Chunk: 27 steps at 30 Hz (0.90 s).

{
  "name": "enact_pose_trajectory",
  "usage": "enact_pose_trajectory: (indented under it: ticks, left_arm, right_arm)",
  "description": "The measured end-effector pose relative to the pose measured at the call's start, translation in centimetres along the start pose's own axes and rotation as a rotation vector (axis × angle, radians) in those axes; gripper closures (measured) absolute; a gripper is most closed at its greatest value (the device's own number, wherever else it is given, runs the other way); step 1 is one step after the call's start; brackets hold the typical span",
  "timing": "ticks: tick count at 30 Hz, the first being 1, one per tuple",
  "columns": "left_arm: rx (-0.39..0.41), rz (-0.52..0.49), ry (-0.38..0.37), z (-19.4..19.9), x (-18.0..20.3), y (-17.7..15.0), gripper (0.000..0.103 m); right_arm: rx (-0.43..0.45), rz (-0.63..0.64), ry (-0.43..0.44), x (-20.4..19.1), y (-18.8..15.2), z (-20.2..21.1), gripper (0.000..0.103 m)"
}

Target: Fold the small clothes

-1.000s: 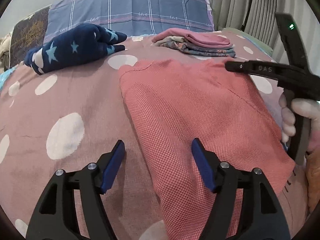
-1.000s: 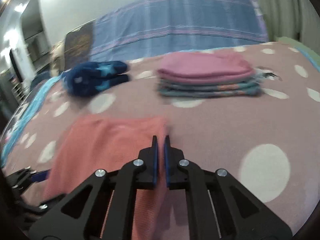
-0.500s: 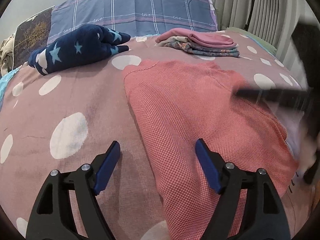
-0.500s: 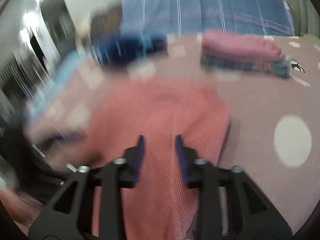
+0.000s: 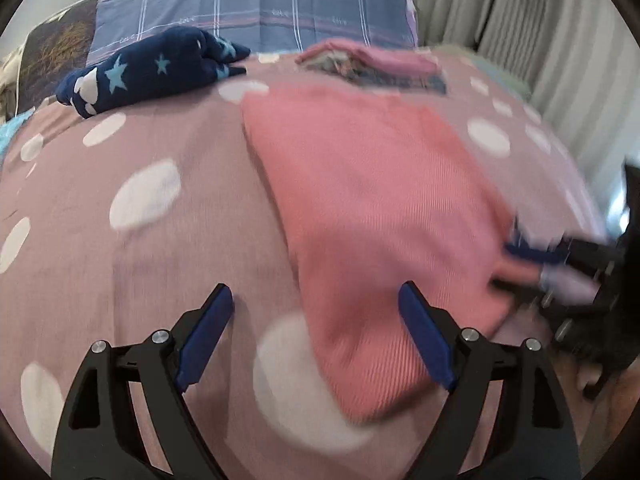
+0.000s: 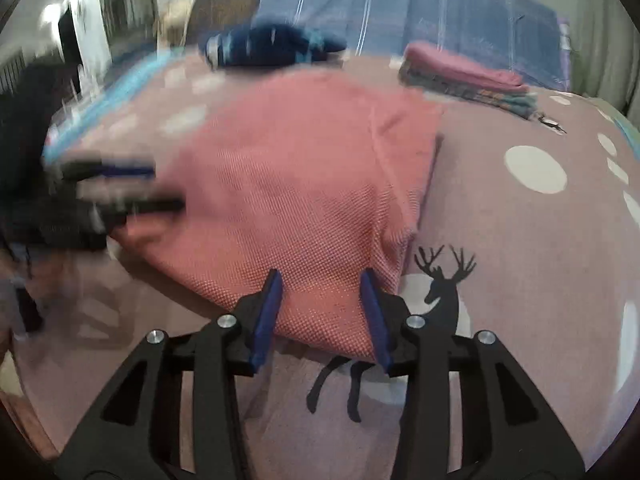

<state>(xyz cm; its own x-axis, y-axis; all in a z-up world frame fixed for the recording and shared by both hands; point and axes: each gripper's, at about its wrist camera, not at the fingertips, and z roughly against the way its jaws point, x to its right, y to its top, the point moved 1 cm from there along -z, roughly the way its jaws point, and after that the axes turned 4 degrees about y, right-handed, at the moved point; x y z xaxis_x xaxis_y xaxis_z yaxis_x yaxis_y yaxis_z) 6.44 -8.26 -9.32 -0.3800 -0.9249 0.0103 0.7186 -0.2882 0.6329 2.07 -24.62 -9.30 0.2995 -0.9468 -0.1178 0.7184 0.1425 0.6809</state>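
Observation:
A salmon-pink waffle-knit garment [image 5: 372,200] lies folded flat on the bed. My left gripper [image 5: 314,292] hovers over its near left edge, and its jaws are opening wide. The cloth's edge lies below and between the fingers, and the pads do not press on it. In the right wrist view the same garment [image 6: 300,168] fills the middle. My right gripper [image 6: 320,276] stands at the garment's near right corner. Its jaws are opening, with that corner between the blue pads but not pinched. Each gripper shows blurred in the other's view: the right gripper [image 5: 532,256] and the left gripper [image 6: 120,188].
The mauve bedspread [image 5: 120,240] has white dots and a black deer print [image 6: 444,280]. A stack of folded clothes [image 5: 372,64] lies behind the garment. A navy star-patterned garment [image 5: 160,72] sits at the back left. Behind them stand a blue plaid pillow [image 5: 256,8] and curtains [image 5: 540,40].
My right gripper has gone from shut to open and has swung down to the garment's near right corner. My left gripper has opened wider and slid toward the near left edge.

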Motion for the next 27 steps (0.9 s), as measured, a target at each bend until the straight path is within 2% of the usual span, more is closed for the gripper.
enact_pose_trajectory:
  ticks: [1, 4, 8, 13, 17, 21, 24, 27]
  left_arm:
    - [0.003, -0.011, 0.007, 0.2, 0.2, -0.5, 0.017]
    - [0.016, -0.018, -0.007, 1.4, 0.1, -0.8, 0.017]
    - [0.07, -0.038, -0.013, 2.8, 0.3, 0.0, 0.017]
    - [0.12, -0.071, -0.036, 3.1, 0.8, 2.9, 0.017]
    - [0.099, -0.095, -0.087, 1.3, 0.9, 5.1, 0.017]
    - [-0.001, 0.025, -0.159, -2.4, -1.3, 6.7, 0.02]
    - [-0.033, 0.116, -0.202, -4.3, -3.4, 7.5, 0.031]
    - [-0.097, 0.22, -0.32, -6.4, -5.1, 8.0, 0.044]
  right_arm:
    - [0.001, -0.025, 0.016, 0.1, 0.0, 0.5, 0.06]
    - [0.08, -0.112, 0.069, 1.4, 1.0, 3.1, 0.046]
    - [0.101, -0.189, 0.049, 3.8, 2.1, 4.0, 0.046]
    - [0.065, -0.314, 0.091, 7.3, 3.2, 2.3, 0.046]
    - [0.037, -0.357, 0.134, 9.0, 4.2, 0.4, 0.046]
    - [0.01, -0.346, 0.165, 9.5, 5.7, -1.3, 0.046]
    - [-0.014, -0.346, 0.201, 10.1, 6.5, -3.0, 0.046]
    - [-0.035, -0.366, 0.264, 10.9, 7.0, -4.8, 0.045]
